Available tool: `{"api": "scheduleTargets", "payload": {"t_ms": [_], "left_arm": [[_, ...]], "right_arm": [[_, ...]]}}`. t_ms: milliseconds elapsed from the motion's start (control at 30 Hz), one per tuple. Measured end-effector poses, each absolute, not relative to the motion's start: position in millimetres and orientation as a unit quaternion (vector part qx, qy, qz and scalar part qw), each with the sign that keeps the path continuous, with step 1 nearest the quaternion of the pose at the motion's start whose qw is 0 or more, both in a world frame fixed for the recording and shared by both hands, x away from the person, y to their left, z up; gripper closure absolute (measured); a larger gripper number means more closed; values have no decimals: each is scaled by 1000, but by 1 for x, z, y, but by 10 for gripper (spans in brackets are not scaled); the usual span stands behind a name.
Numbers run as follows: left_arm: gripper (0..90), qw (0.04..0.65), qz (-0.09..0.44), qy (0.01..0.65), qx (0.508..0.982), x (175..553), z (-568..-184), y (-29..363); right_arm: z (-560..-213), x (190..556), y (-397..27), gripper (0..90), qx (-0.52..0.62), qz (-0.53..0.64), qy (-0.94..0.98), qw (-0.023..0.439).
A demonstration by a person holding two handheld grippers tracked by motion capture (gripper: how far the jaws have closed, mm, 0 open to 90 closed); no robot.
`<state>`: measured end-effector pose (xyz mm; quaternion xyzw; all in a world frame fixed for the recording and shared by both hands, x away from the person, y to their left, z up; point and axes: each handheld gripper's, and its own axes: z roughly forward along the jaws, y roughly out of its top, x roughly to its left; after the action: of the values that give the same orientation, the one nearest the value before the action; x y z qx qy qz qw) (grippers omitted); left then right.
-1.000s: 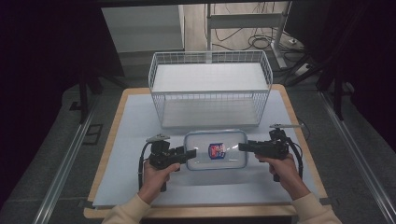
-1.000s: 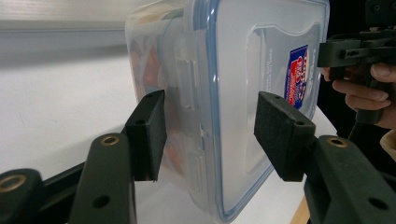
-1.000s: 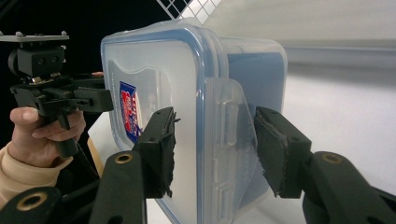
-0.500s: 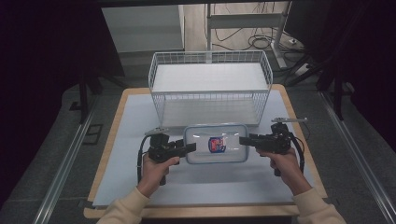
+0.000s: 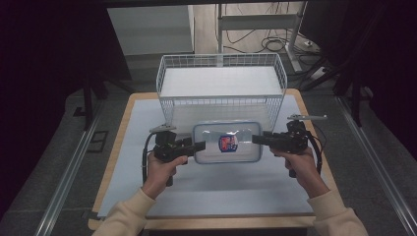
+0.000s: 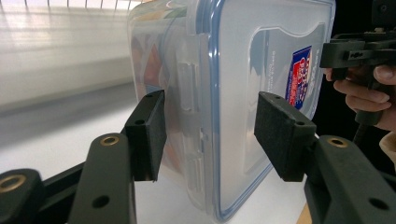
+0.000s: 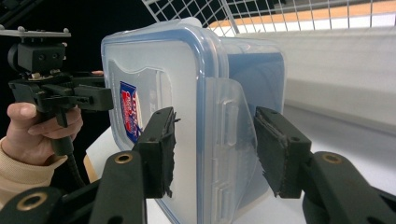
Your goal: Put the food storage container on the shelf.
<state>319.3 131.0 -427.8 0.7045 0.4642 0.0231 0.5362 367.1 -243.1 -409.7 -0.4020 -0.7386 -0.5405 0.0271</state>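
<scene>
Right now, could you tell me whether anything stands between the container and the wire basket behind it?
Nothing visible does: the container sits just in front of the wire basket, with only the basket's near wall to clear.

Clear plastic container (image 5: 226, 142) w/ blue-rimmed lid, shut, red-blue label at lid centre. It is seen level, lid up, just before the wire basket (image 5: 221, 88), btwn two grippers; support can't be told.

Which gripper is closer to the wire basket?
Right, though only slightly. The right gripper sits at the container's right end, a little farther up the table toward the wire basket; the left gripper sits at its left end.
</scene>
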Motion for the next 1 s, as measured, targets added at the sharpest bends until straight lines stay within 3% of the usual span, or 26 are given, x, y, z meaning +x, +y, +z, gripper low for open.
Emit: {"api": "scheduleTargets", "payload": {"t_ms": [1000], "left_arm": [[453,553,41,451,699,343,-383,140]], "right_arm": [[-363,389,-234,499,-382,-560,-735,1]]}}
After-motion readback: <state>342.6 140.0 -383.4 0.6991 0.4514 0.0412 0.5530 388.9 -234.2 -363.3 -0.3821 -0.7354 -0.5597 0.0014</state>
